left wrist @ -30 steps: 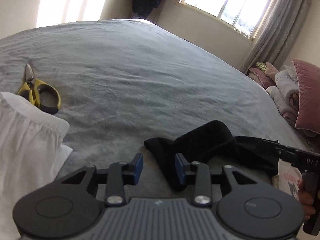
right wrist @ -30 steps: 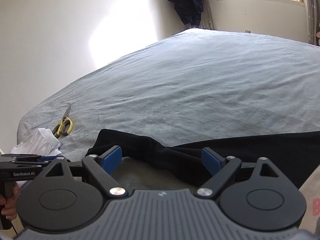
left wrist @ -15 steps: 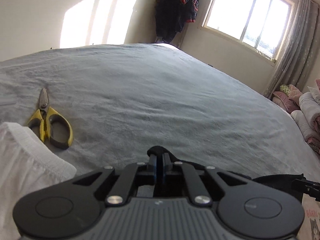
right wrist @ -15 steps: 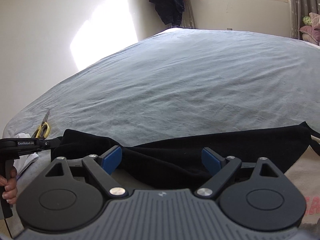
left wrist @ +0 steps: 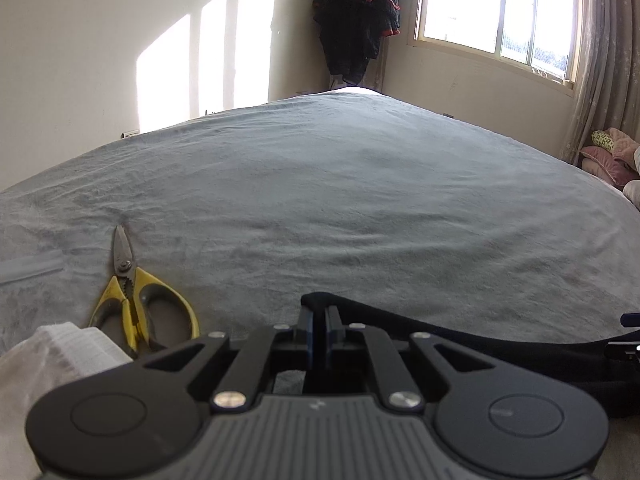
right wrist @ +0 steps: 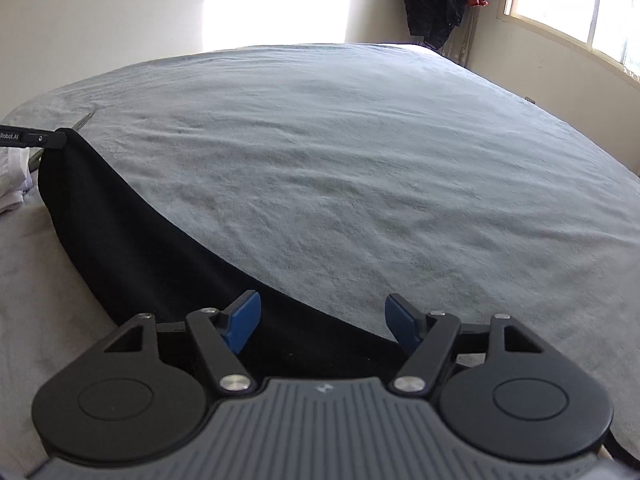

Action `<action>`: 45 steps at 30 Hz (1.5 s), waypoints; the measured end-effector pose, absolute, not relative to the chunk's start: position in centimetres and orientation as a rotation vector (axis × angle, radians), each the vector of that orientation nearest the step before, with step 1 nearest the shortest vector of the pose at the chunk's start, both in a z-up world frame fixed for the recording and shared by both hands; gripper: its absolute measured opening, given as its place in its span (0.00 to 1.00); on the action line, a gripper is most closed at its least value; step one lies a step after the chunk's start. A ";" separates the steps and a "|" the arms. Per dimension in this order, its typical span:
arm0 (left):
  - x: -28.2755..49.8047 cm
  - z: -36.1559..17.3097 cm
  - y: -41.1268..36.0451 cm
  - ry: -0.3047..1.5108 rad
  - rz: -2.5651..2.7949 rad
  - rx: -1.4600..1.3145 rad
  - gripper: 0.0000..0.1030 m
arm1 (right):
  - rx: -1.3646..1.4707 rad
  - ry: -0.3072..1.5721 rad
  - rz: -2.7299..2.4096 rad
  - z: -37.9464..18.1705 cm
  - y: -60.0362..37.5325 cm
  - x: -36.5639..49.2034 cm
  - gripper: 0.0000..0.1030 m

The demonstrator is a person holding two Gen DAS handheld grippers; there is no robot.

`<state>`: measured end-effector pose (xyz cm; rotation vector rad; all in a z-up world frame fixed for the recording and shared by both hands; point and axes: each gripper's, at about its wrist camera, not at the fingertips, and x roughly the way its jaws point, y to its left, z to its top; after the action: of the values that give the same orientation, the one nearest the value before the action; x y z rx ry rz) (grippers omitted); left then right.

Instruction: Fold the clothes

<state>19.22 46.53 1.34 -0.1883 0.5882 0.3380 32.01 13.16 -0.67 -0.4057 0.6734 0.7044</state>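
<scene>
Plainly, the black garment point(right wrist: 132, 248) is a dark, matte piece of cloth with no visible print, drawn out into a long band above the grey bedspread point(right wrist: 360, 168). Its top edge runs taut and nearly straight from one gripper to the other, while the cloth below hangs in a smooth sheet with soft folds. From the right wrist view its long axis runs from the upper left, where a corner is pinched, down toward the lower middle, near the camera. The left gripper point(left wrist: 317, 322) has its blue pads pressed together on a corner of the garment, a small hump of black fabric poking out just past the fingertips; from the right wrist view that same gripper reaches in from the left edge at the garment's raised corner. The right gripper point(right wrist: 322, 320) has its blue fingertips point(right wrist: 242, 322) well apart, and the garment's edge passes between and beneath them; whether the cloth touches either pad cannot be told. Yellow-handled scissors point(left wrist: 136, 300) lie flat on the bedspread to the left, blades pointing away, and bunched white fabric point(left wrist: 44, 364) sits just beside their handles at the lower left. A dark coat point(left wrist: 358, 16) hangs in the far corner beside the window point(left wrist: 496, 12).
</scene>
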 end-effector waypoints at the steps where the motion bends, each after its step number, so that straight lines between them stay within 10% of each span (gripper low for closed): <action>1: 19.5 1.1 46.6 0.595 0.340 -0.189 0.06 | -0.436 0.687 0.703 -1.1 13.4 32.4 0.62; 4: 20.2 0.5 46.7 0.609 0.348 -0.191 0.06 | -0.424 0.750 0.768 -1.8 13.5 33.1 0.30; 5: 20.4 0.5 46.7 0.607 0.350 -0.189 0.06 | -0.415 0.757 0.787 -1.6 13.6 33.0 0.05; 14: 22.8 -0.2 46.8 0.624 0.372 -0.189 0.11 | -0.355 0.616 0.581 -1.8 13.6 32.9 0.05; 20: 21.5 0.0 48.1 0.678 0.380 -0.329 0.48 | -0.362 0.588 0.524 -1.9 13.9 32.1 0.42; 26: 19.9 -0.4 49.2 0.741 0.372 -0.516 0.51 | -0.235 0.570 0.632 0.2 12.1 29.5 0.45; 31: 19.3 -1.0 48.8 0.726 0.390 -0.608 0.49 | -0.204 0.578 0.801 0.5 12.5 25.8 0.45; 35: 19.8 -1.6 47.2 0.700 0.475 -0.499 0.07 | -0.299 0.594 0.842 -1.2 15.0 23.7 0.44; 38: 18.9 -0.7 46.1 0.631 0.574 -0.424 0.06 | -0.301 0.608 0.773 -2.5 16.4 24.0 0.07; 45: 19.0 -1.5 45.9 0.713 0.674 -0.329 0.18 | -0.261 0.620 0.789 -2.4 17.2 23.6 0.17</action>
<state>19.04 45.92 -1.49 -0.3288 0.7130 0.6735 23.59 17.25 -2.39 -0.2609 0.6200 0.7887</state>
